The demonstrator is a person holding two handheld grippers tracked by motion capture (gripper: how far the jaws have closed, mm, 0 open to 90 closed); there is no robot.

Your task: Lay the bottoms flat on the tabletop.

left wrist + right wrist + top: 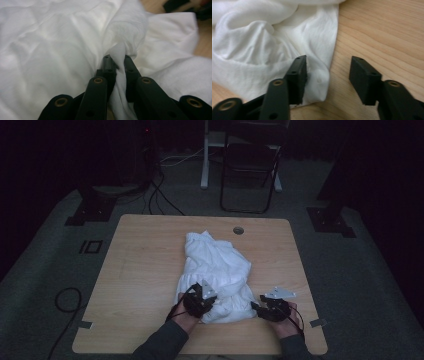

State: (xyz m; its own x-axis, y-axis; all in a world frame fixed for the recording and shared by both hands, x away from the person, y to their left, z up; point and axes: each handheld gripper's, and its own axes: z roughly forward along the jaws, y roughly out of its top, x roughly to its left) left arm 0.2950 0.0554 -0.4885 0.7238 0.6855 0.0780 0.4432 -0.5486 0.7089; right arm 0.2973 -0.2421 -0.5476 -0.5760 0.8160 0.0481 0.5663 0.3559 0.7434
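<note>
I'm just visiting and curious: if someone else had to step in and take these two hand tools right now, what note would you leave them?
Left gripper: shut on a bunched fold of the white cloth, near its front left part.
Right gripper: open, jaws wide apart, at the cloth's front right edge; one jaw lies over the fabric, the other over bare table. It holds nothing.
The cloth lies crumpled in a heap at the middle of the wooden table, toward the person's side.
Done: one grip taken.
Left: probably close the right gripper on the edge, then lift and spread the cloth.
</note>
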